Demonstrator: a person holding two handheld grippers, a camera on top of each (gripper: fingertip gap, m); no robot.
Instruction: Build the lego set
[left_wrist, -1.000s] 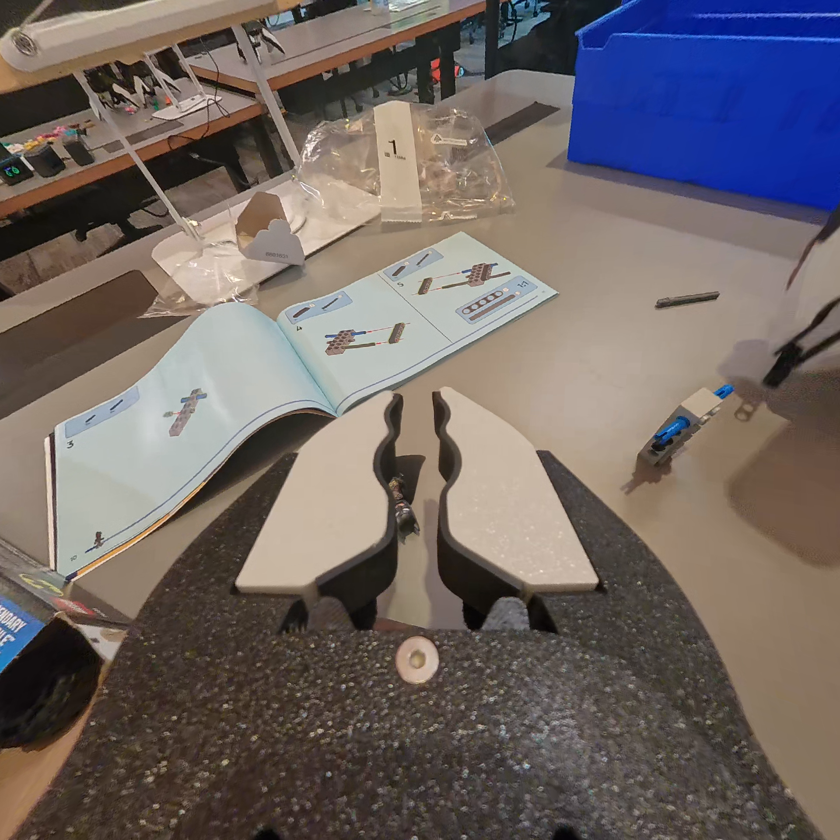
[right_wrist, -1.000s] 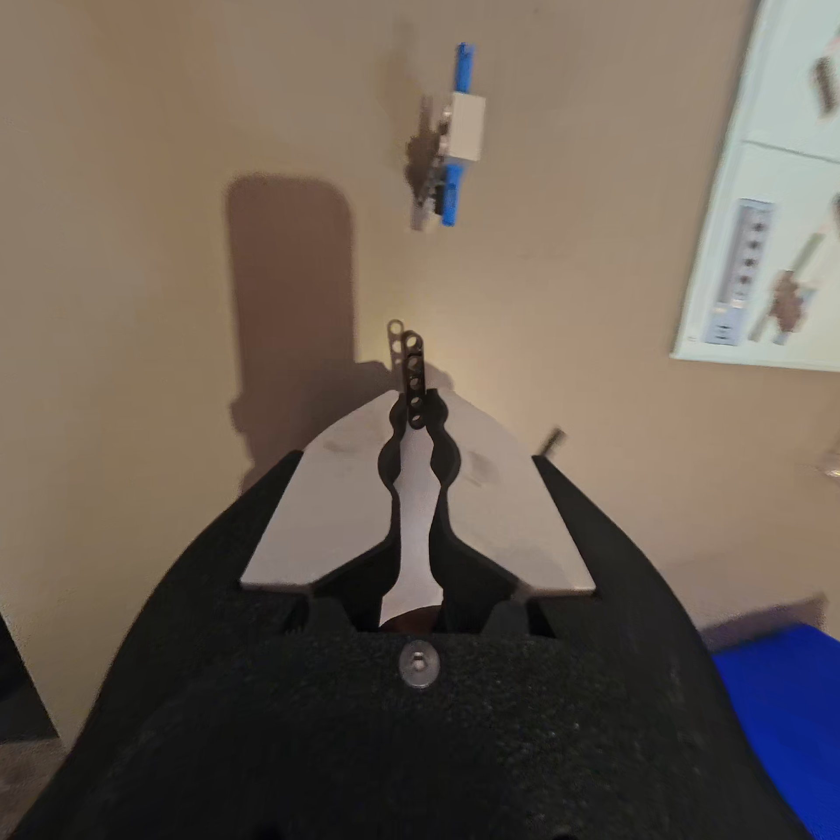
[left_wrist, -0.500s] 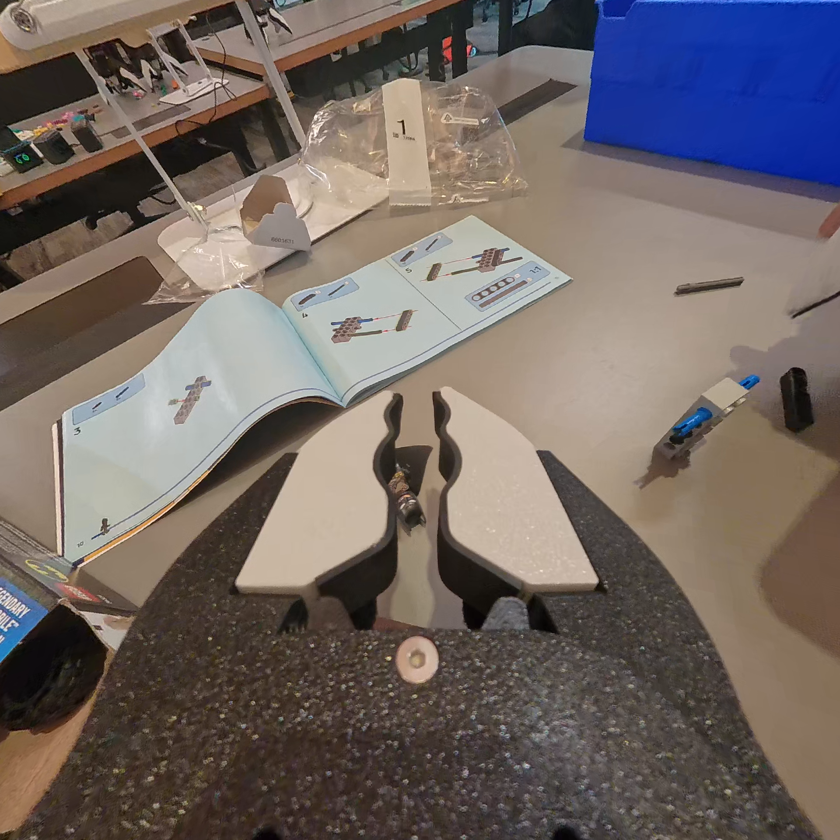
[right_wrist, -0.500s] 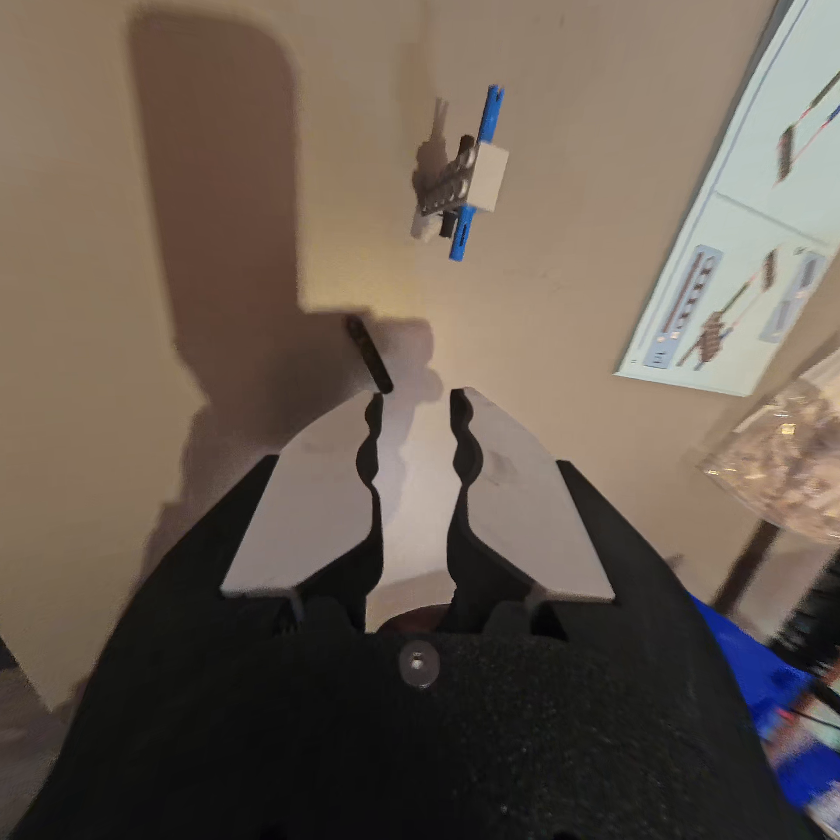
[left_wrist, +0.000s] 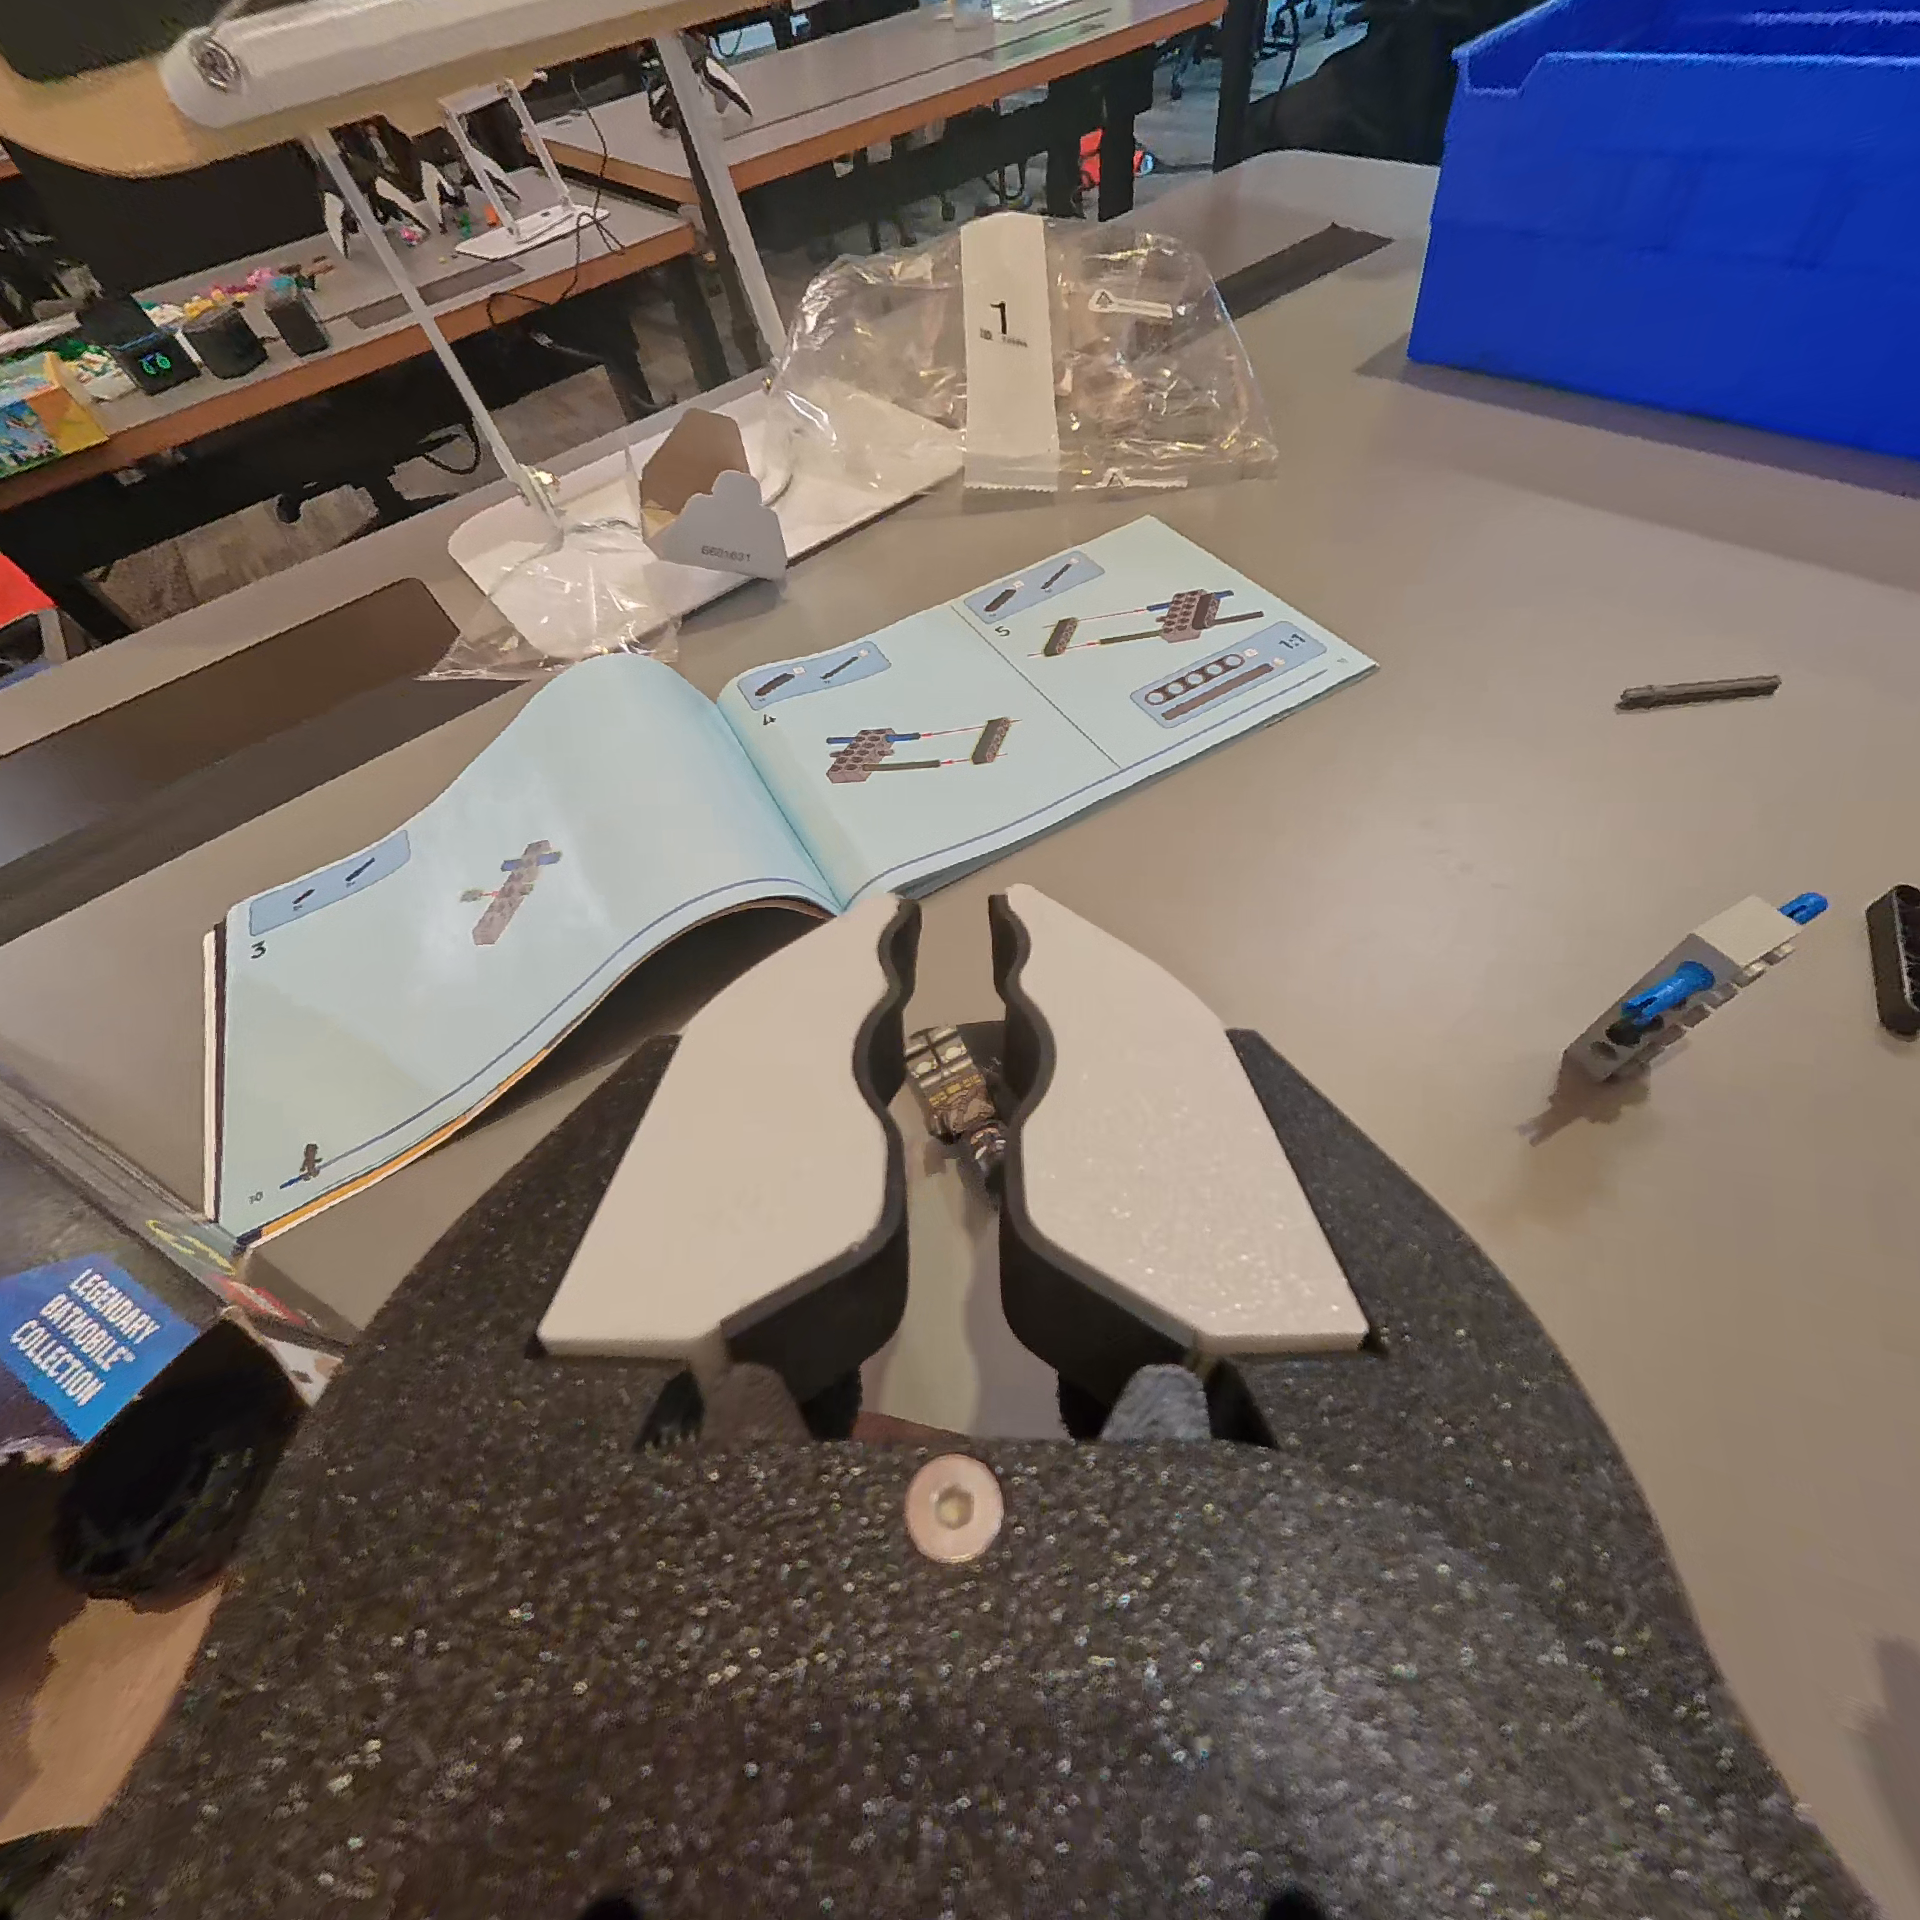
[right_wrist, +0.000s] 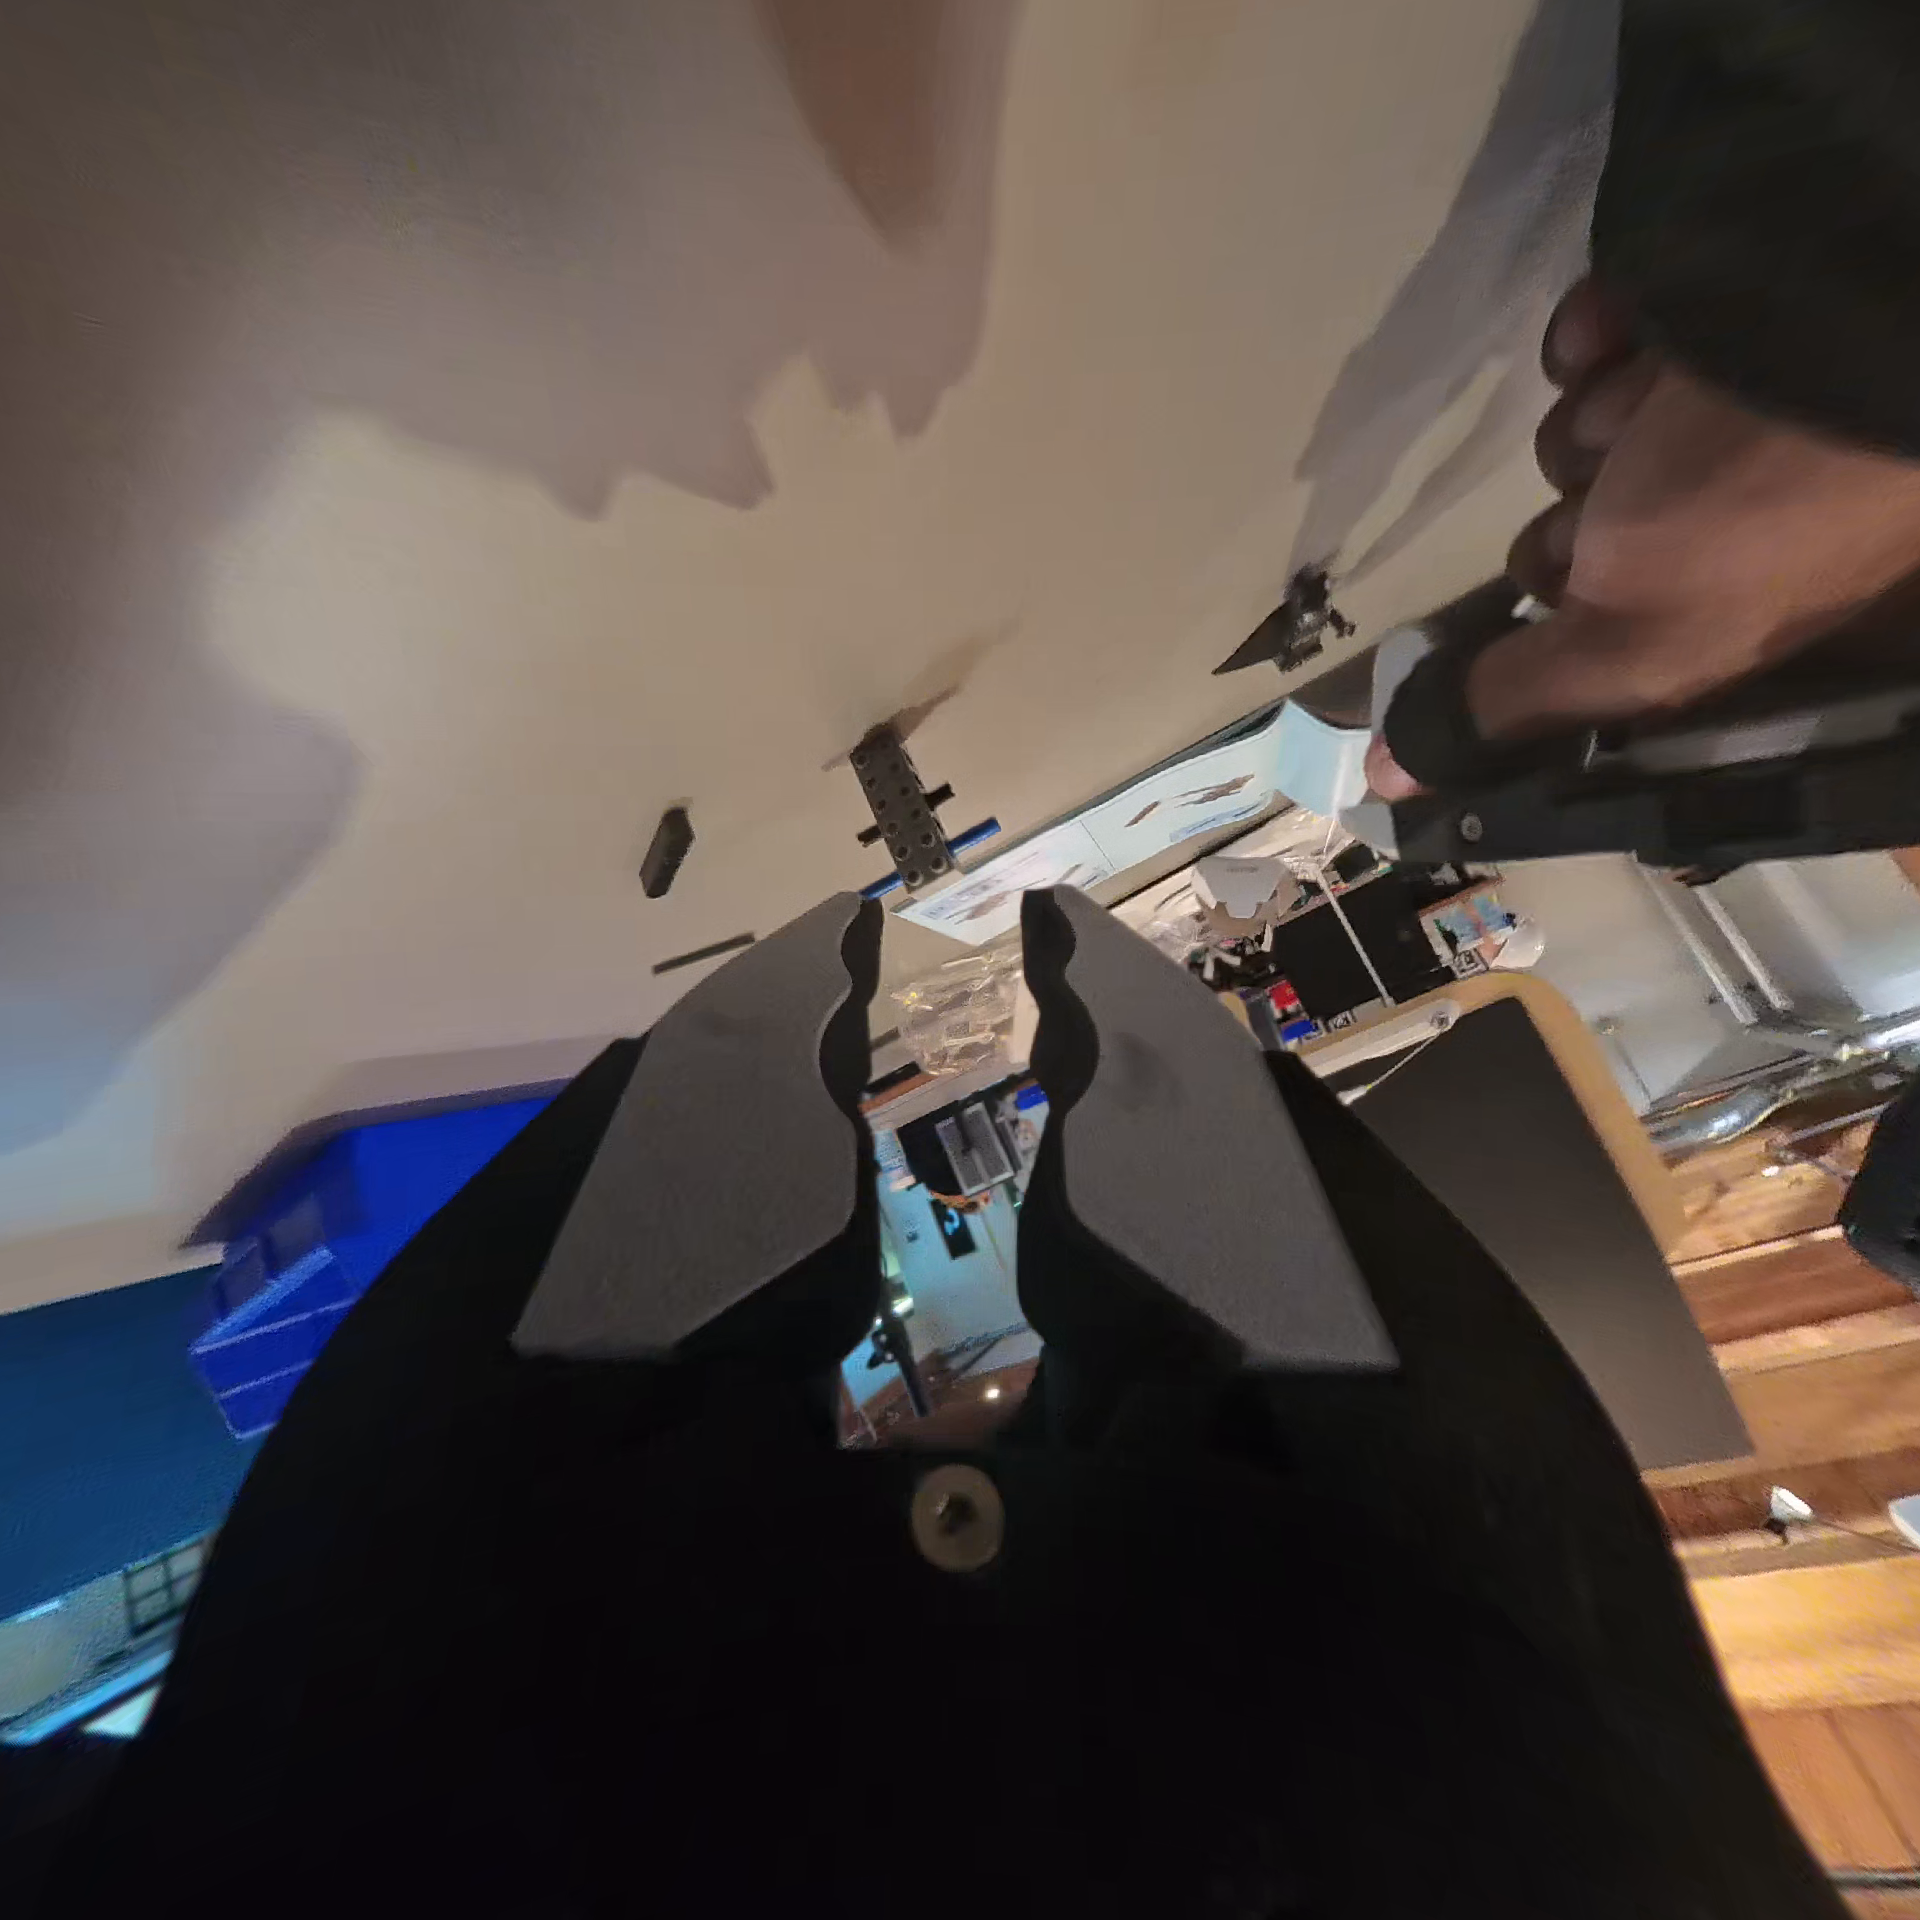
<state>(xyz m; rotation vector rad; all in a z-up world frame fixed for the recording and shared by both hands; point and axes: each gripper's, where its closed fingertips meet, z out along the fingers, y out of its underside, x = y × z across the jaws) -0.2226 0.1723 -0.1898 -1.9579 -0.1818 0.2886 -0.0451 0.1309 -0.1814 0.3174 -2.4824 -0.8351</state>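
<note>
left gripper (left_wrist: 951, 914) has its jaws set narrow around a small dark toy figure (left_wrist: 958, 1091) sitting deep between the fingers, looks pinched there. open instruction booklet (left_wrist: 727, 831) lies just ahead of it. right gripper (right_wrist: 951, 914) is open with nothing between its fingers, off the table (right_wrist: 520, 623). grey brick piece with blue pins (left_wrist: 1683, 987) sits beside a little black block (left_wrist: 1896, 971).

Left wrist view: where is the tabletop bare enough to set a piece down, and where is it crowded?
Bare: the stretch between the instruction booklet, the dark axle and the grey-and-blue brick assembly, and the near right corner. Crowded: the far left, with plastic bags, lamp base and box.
</note>
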